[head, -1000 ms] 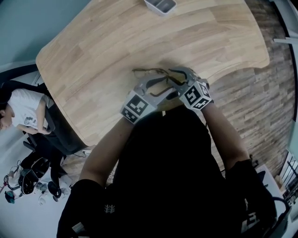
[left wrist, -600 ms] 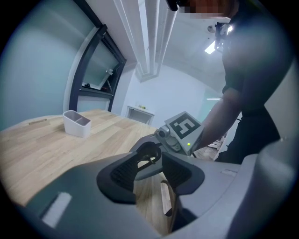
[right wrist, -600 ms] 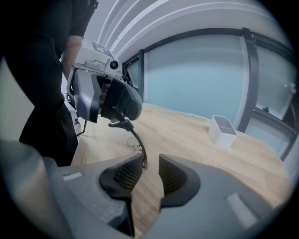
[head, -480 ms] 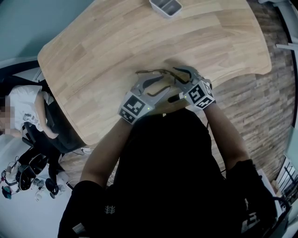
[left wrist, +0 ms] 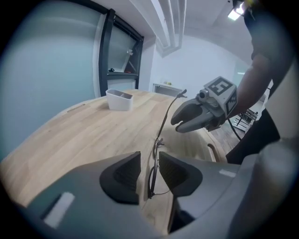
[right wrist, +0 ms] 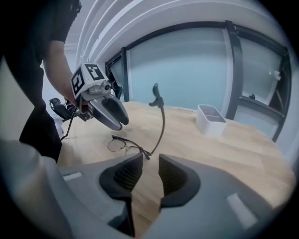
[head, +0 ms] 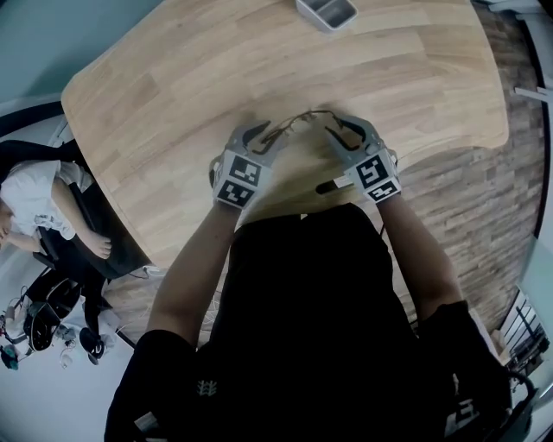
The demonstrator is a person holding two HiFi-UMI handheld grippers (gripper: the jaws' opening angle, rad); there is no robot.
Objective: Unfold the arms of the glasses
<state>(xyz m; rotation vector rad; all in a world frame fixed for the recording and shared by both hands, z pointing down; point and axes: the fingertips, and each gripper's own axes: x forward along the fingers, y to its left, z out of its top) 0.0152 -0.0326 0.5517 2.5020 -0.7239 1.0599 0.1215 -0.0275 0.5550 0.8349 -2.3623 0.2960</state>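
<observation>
Thin dark-rimmed glasses (head: pixel 302 119) sit low over the wooden table (head: pixel 173 104) between my two grippers. In the right gripper view their front (right wrist: pixel 122 144) lies near the wood and one arm (right wrist: pixel 161 116) sticks straight up. My left gripper (head: pixel 262 136) is at their left end. Its jaws are closing with the rim (left wrist: pixel 153 170) edge-on in the gap, and the pads do not press on it. My right gripper (head: pixel 341 129) stands part open. The hinge corner (right wrist: pixel 145 154) sits just at its fingertips, with bare wood showing between the pads.
A small white tray (head: pixel 326 10) stands at the table's far edge. The table's curved near edge (head: pixel 285 207) runs just under my hands. A seated person (head: pixel 34 203) and chairs are on the floor to the left.
My left gripper has swung out from under the glasses, left and away from me, to their left end. The glasses and my right gripper have shifted slightly farther up the table.
</observation>
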